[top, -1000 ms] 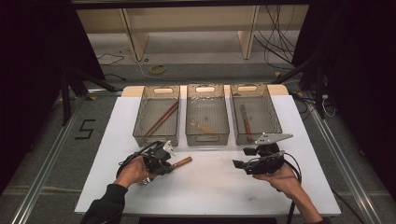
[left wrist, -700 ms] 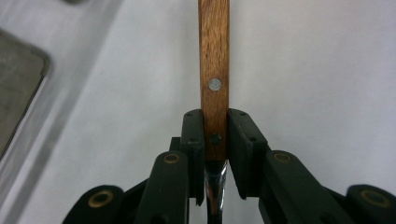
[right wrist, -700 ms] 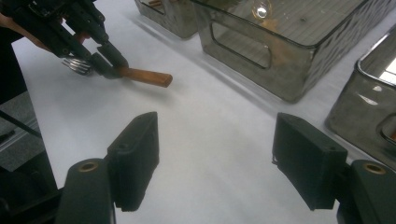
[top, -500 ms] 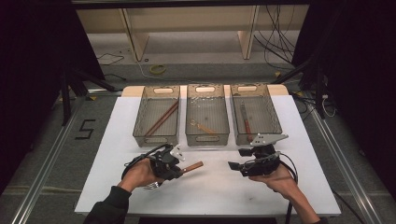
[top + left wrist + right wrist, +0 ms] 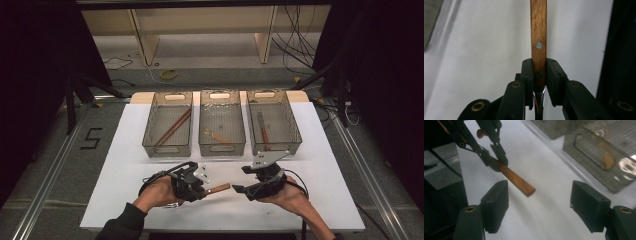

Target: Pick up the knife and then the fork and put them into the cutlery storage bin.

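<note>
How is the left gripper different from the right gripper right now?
The left gripper is shut on a wooden utensil handle, while the right gripper holds nothing. The left gripper's jaws stand close together, pressed on the handle; the right gripper's jaws stand wide apart. The left gripper points toward the right one, and the right gripper points back at the handle's free end. Both are black, hand-held, and hang above the white table.

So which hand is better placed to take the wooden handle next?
The right. Its tool is open and empty, facing the free end of the handle just ahead. The left tool is already shut on the handle's other end, so it can only offer it.
</note>
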